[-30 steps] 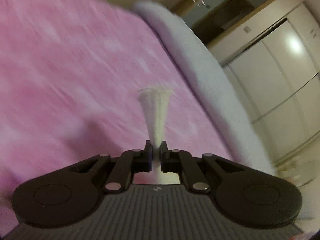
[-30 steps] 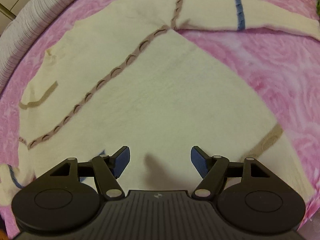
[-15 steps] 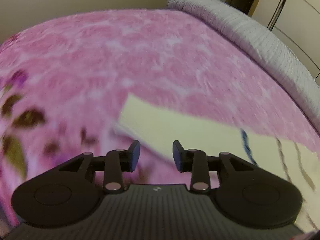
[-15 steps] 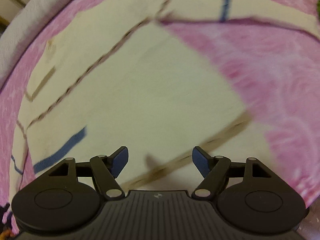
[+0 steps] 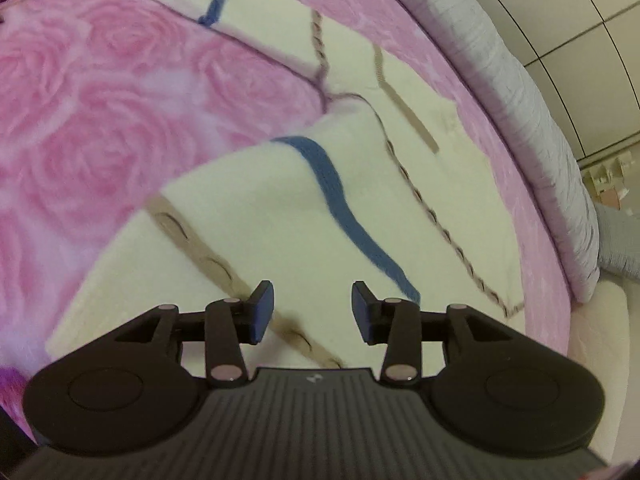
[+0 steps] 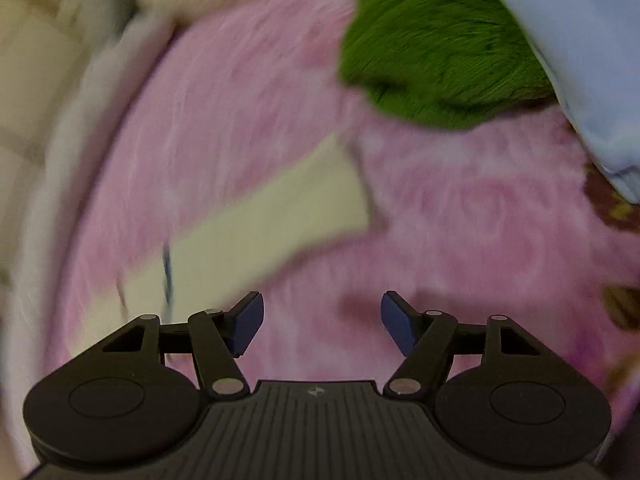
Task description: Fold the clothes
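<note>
Looking down from the left wrist first, the left gripper [image 5: 312,312] hangs over a cream sweater [image 5: 280,208] spread on a pink rose-patterned blanket [image 5: 100,100] that covers the bed. Its fingers [image 5: 262,312] have just been opening and now stand apart, nothing between them, only knit showing through the gap. One sleeve, marked by a blue stripe [image 5: 348,216], lies folded across the body of the sweater, and a tan band [image 5: 224,276] runs under the left finger. A braided brown seam [image 5: 432,208] trails down the far side of the garment. The other sleeve stretches away toward the top of the view, carrying its own small blue stripe [image 5: 216,0]. Beyond the blanket's edge sits a grey ribbed bolster [image 5: 532,120], and past that a pale panelled wall [image 5: 580,8].

Over to the right wrist, and this view is smeared. The right gripper [image 6: 322,320] hovers above bare pink blanket [image 6: 460,240], its fingers [image 6: 250,320] spread wide and empty. The end of a cream sleeve [image 6: 280,224] lies flat on the blanket just ahead and to the left of the fingers, clear of them. Further off rests a green knitted garment [image 6: 436,56], with a pale blue cloth [image 6: 568,48] overlapping it at the upper right. Cream bedding [image 6: 44,60] fills the upper left, too blurred to tell more.
</note>
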`<state>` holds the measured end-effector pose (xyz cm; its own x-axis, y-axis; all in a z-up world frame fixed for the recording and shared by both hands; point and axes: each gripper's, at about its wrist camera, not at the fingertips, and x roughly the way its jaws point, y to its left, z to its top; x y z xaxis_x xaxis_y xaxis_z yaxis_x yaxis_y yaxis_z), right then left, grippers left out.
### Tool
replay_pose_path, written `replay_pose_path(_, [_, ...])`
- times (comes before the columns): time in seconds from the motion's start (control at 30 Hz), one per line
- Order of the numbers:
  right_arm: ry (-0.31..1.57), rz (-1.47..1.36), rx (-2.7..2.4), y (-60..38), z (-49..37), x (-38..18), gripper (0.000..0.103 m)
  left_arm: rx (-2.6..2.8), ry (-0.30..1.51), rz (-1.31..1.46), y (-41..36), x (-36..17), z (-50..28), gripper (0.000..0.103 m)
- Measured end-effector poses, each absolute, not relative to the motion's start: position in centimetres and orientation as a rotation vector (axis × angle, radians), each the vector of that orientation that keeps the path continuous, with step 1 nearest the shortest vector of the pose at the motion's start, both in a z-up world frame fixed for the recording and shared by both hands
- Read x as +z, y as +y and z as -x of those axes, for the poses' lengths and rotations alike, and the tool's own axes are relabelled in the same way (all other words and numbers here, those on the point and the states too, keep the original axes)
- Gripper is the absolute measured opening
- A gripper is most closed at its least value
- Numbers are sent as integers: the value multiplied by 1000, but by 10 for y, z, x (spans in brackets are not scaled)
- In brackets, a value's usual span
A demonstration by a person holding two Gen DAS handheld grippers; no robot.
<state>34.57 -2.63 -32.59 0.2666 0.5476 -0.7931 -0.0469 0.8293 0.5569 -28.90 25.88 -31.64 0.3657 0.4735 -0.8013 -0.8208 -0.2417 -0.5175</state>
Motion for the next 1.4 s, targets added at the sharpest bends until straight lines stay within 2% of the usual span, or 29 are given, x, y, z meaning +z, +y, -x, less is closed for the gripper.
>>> replay_pose_path(0.03, [1249, -505, 423, -28, -357, -333, 69, 1274, 356, 1320, 257, -313, 291, 40])
replay_pose_path(0.07, [1257, -476, 404, -25, -368, -340, 63, 1290, 358, 1314, 254, -311, 293, 40])
replay_pose_path(0.1, [1266, -387, 352, -20, -376, -344, 41, 1312, 348, 1308, 252, -306, 299, 41])
replay_pose_path(0.13, [1272, -311, 311, -15, -382, -346, 30, 1334, 332, 1303, 249, -300, 305, 42])
replay_pose_path(0.17, [1270, -273, 300, -11, -383, -343, 32, 1362, 311, 1297, 247, -296, 314, 46])
replay_pose_path(0.2, [1259, -256, 309, -10, -380, -336, 44, 1390, 289, 1292, 245, -293, 324, 48])
replay_pose_path(0.23, [1250, -232, 329, -8, -375, -330, 69, 1415, 272, 1292, 244, -291, 334, 52])
replay_pose_path(0.27, [1247, -194, 370, -5, -364, -323, 76, 1434, 257, 1298, 242, -293, 345, 52])
replay_pose_path(0.4, [1357, -40, 666, 9, -298, -317, 75, 1473, 208, 1364, 237, -308, 390, 52])
replay_pose_path(0.5, [1505, 22, 886, 19, -232, -325, 74, 1411, 154, 1473, 234, -333, 416, 46])
replay_pose_path(0.57, [1557, 92, 969, 24, -191, -333, 74, 1365, 184, 1501, 232, -346, 423, 45])
replay_pose_path(0.63, [1563, 180, 994, 26, -161, -342, 76, 1312, 218, 1492, 226, -355, 426, 45])
replay_pose_path(0.77, [1471, 274, 1000, 24, -132, -341, 74, 1232, 157, 1509, 215, -367, 426, 40])
replay_pose_path(0.8, [1458, 288, 990, 24, -130, -341, 67, 1176, 161, 1523, 217, -369, 423, 36])
replay_pose_path(0.83, [1448, 302, 972, 24, -130, -341, 53, 1129, 201, 1519, 221, -370, 417, 23])
replay_pose_path(0.87, [1445, 305, 962, 25, -131, -341, 44, 1084, 246, 1513, 225, -371, 411, 7])
replay_pose_path(0.9, [1457, 286, 968, 28, -133, -342, 15, 1069, 257, 1495, 226, -367, 409, 7])
replay_pose_path(0.93, [1474, 262, 972, 30, -135, -341, 6, 1058, 263, 1477, 228, -362, 407, 6])
replay_pose_path(1.0, [1471, 237, 992, 30, -137, -330, 6, 981, 104, 1441, 224, -331, 413, 6])
replay_pose_path(1.07, [1448, 221, 1011, 29, -138, -314, 5, 899, 68, 1334, 218, -289, 411, 5])
replay_pose_path(1.17, [1472, 188, 980, 16, -143, -303, 5, 880, 252, 1128, 204, -260, 403, 6])
replay_pose_path(1.27, [1514, 303, 911, 17, -135, -320, 5, 1005, 594, 1215, 202, -322, 410, 7])
replay_pose_path(1.3, [1540, 369, 874, 22, -130, -332, 7, 1038, 650, 1254, 202, -335, 414, 8])
replay_pose_path(1.37, [1525, 464, 841, 29, -122, -339, 16, 1081, 687, 1301, 201, -344, 420, 14])
replay_pose_path(1.4, [1488, 495, 839, 32, -118, -334, 30, 1101, 705, 1256, 204, -334, 416, 15])
